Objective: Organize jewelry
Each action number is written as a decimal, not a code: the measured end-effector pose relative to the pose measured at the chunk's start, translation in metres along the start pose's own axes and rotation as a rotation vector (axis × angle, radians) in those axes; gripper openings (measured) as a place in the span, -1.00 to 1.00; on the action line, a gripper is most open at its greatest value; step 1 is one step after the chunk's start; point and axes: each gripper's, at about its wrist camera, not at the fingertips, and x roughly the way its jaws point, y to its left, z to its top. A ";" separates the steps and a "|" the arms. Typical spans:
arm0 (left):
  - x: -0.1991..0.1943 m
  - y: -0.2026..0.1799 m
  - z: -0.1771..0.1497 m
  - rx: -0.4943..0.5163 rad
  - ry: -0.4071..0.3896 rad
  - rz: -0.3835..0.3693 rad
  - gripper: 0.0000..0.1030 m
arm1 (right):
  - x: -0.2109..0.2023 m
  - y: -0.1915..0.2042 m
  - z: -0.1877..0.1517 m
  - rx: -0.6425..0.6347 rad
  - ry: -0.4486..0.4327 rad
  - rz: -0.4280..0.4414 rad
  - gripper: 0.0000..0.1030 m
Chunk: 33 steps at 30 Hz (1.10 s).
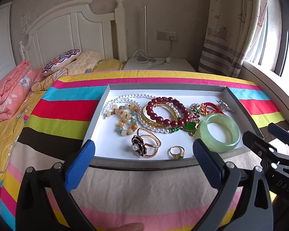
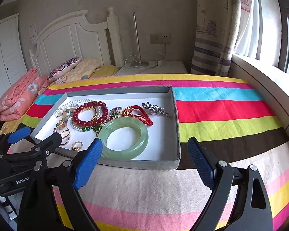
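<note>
Both the left gripper [image 1: 144,150] and the right gripper [image 2: 145,150] hang wide open and empty before the tray [image 1: 144,164] on the striped cloth [image 1: 144,192]. Nearest lie rings [image 1: 176,152], then the jade bangle [image 1: 219,132], with beads [image 1: 167,113] tangled behind; pillows [image 1: 61,61] and headboard [image 1: 67,30] beyond.

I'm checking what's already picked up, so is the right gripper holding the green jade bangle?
No, the right gripper is open and empty, while the green jade bangle lies flat inside the tray.
</note>
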 end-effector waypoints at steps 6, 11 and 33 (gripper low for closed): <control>0.002 -0.003 -0.001 0.011 0.008 0.003 0.95 | -0.001 0.000 0.000 0.001 -0.003 0.018 0.68; 0.005 -0.002 -0.002 0.010 0.022 0.002 0.95 | 0.001 0.004 0.000 -0.020 0.000 0.004 0.68; 0.010 0.003 -0.003 -0.009 0.033 0.013 0.95 | -0.003 0.012 -0.001 -0.061 -0.011 -0.010 0.68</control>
